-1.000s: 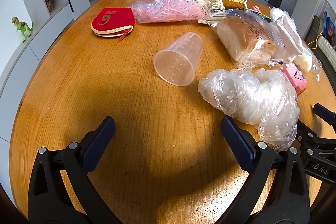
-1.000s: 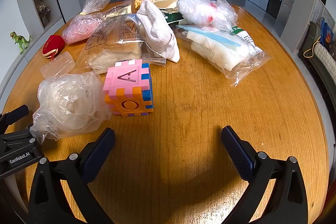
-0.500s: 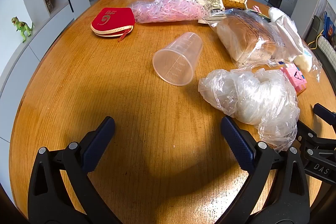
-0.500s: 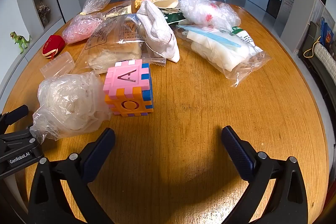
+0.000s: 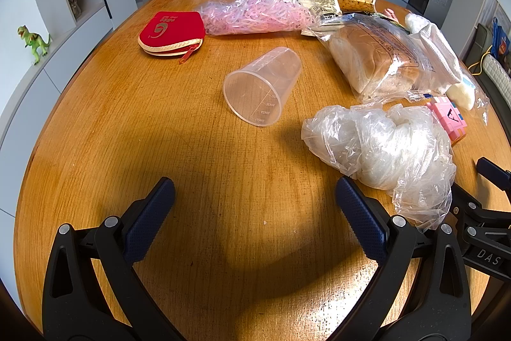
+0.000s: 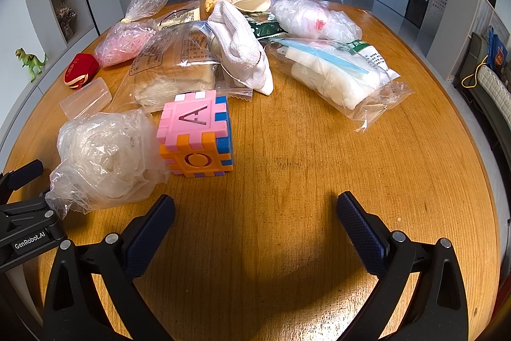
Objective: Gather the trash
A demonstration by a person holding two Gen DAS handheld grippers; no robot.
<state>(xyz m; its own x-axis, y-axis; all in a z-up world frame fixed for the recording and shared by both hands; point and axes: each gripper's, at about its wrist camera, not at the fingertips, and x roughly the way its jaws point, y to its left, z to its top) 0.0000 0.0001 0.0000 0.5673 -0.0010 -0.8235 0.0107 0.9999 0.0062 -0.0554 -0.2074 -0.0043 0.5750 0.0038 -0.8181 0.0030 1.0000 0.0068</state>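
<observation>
Both spread wide and empty above round wooden counter (image 5: pixel 95 133): left claw (image 5: pixel 255 197) near crumpled clear plastic bag (image 5: pixel 383 146), right claw (image 6: pixel 255 214) before pink-and-orange foam letter cube (image 6: pixel 196 138).

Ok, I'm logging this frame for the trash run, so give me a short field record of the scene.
surface: round wooden table
left gripper: open, empty
right gripper: open, empty
nearest trash: crumpled plastic bag, between the grippers
cup: clear, lying on its side
beside bag: foam cube
also: bread bag, red pouch
</observation>
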